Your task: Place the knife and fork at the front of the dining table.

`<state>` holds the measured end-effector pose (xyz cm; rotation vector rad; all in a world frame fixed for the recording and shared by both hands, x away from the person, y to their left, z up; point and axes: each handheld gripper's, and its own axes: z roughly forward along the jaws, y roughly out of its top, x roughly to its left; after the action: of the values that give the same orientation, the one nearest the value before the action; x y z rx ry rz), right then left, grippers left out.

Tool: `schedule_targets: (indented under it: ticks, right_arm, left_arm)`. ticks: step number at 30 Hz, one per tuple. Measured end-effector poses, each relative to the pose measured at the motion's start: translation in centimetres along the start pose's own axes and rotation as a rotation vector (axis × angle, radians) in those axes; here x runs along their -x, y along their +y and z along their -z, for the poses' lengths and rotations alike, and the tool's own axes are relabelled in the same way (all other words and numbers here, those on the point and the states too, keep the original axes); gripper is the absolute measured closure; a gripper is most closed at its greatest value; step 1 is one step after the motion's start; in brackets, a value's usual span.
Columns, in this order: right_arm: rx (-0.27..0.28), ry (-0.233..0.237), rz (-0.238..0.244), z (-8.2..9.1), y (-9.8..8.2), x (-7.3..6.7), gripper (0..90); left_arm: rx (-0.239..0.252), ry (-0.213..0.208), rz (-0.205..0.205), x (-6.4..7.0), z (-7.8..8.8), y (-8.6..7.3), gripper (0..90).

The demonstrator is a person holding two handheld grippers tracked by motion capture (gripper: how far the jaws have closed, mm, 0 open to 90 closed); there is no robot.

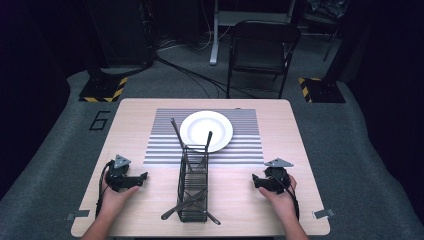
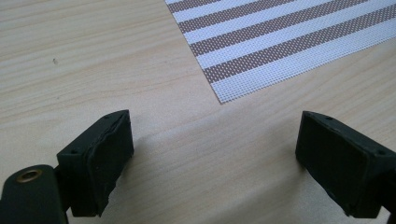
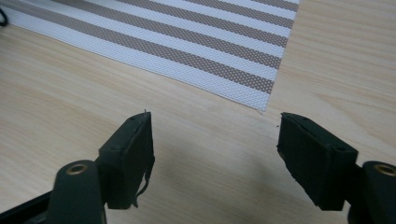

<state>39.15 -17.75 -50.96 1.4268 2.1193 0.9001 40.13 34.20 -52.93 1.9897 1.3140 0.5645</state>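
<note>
On the floor at ten o'clock from the table [image 1: 250,200], a "6" [image 1: 100,120] is marked; left gripper [image 1: 141,177] and right gripper [image 1: 255,180] hang spread, empty, beside the wire rack [image 1: 193,195].

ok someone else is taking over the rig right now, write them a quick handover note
Left gripper: open, nothing between the jaws, resting on the table to the left of the wire caddy.
Right gripper: open, nothing between the jaws, resting on the table to the right of the caddy.
Things: the caddy stands mid-table at the near edge of the striped placemat, with cutlery sticking out of it. The white plate sits on the placemat, bare.
Done: nothing appears to have been taken out and laid on the placemat.
Left: probably take the cutlery out of the caddy and set it by the plate.
</note>
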Motion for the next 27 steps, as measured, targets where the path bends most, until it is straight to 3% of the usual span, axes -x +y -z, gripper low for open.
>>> schedule_targets:
  ticks: [3,10,27]
  right_arm:
    - [-0.010,0.045,0.008,0.6,0.4,-0.4,29.9]
    - [-0.015,0.073,0.028,1.4,1.2,-1.2,33.7]
    - [0.032,0.160,0.147,4.7,7.3,-4.6,43.5]
  left_arm:
    - [0.001,0.000,0.001,0.0,0.0,0.0,11.2]
    - [0.000,-0.003,-0.003,0.0,0.0,0.0,11.2]
    - [0.011,-0.005,-0.013,0.1,-0.1,-0.1,11.1]
